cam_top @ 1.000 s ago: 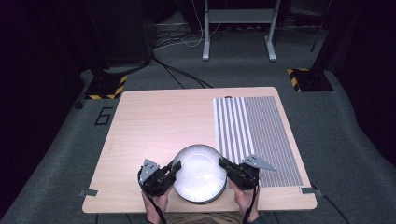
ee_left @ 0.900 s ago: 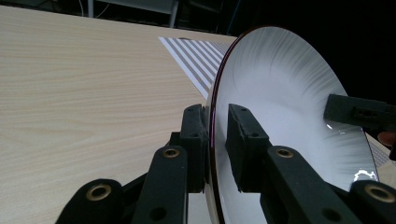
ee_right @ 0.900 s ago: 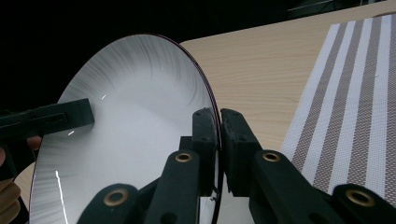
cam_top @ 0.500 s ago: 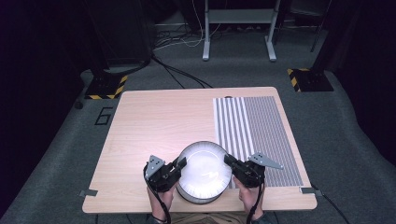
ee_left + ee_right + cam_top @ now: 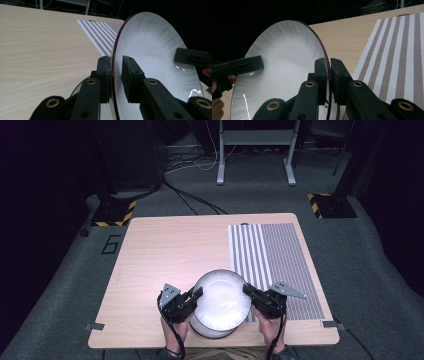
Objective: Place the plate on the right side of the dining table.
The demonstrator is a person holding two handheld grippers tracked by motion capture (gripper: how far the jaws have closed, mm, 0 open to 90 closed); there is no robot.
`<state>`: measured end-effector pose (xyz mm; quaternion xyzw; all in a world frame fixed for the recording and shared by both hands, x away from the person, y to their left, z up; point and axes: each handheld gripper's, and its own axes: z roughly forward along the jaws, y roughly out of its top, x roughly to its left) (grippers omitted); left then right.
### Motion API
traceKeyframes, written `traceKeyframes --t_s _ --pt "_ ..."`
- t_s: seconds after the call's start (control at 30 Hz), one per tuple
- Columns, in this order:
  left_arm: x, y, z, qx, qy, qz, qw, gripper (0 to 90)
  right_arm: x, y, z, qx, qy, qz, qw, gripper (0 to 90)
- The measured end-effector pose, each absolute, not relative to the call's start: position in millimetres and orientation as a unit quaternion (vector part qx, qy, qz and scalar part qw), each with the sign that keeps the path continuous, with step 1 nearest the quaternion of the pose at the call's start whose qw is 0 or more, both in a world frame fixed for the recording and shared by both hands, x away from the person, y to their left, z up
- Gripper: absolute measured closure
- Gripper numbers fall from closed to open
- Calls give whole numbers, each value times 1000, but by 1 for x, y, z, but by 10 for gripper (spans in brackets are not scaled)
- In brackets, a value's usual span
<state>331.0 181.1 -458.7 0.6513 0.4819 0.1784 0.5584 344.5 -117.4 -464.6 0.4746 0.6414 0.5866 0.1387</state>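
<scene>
A white plate (image 5: 221,296) with a dark rim is held between both grippers near the table's front edge. My left gripper (image 5: 196,293) is shut on its left rim, and my right gripper (image 5: 246,289) is shut on its right rim. In the left gripper view the jaws (image 5: 115,62) pinch the plate's (image 5: 150,50) edge, with the right gripper's finger (image 5: 192,57) across it. In the right gripper view the jaws (image 5: 329,62) clamp the plate's (image 5: 287,55) rim, with the left gripper's finger (image 5: 239,66) opposite. A second round rim (image 5: 214,331) shows just below the held plate.
The wooden table (image 5: 165,250) carries a grey-and-white striped placemat (image 5: 272,260) on its right half. Cables and a metal stand (image 5: 255,150) are on the floor beyond the far edge. Black-and-yellow floor plates (image 5: 112,212) sit past the far corners.
The plate has come up slightly and shifted a little away from the front edge, so a darker rim now shows beneath it. Both grippers kept their hold.
</scene>
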Motion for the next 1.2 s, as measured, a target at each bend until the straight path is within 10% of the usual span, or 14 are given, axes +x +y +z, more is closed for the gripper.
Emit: traceKeyframes --t_s 1.2 --pt "372 131 -440 670 465 150 558 774 366 -168 -453 510 619 581 138 829"
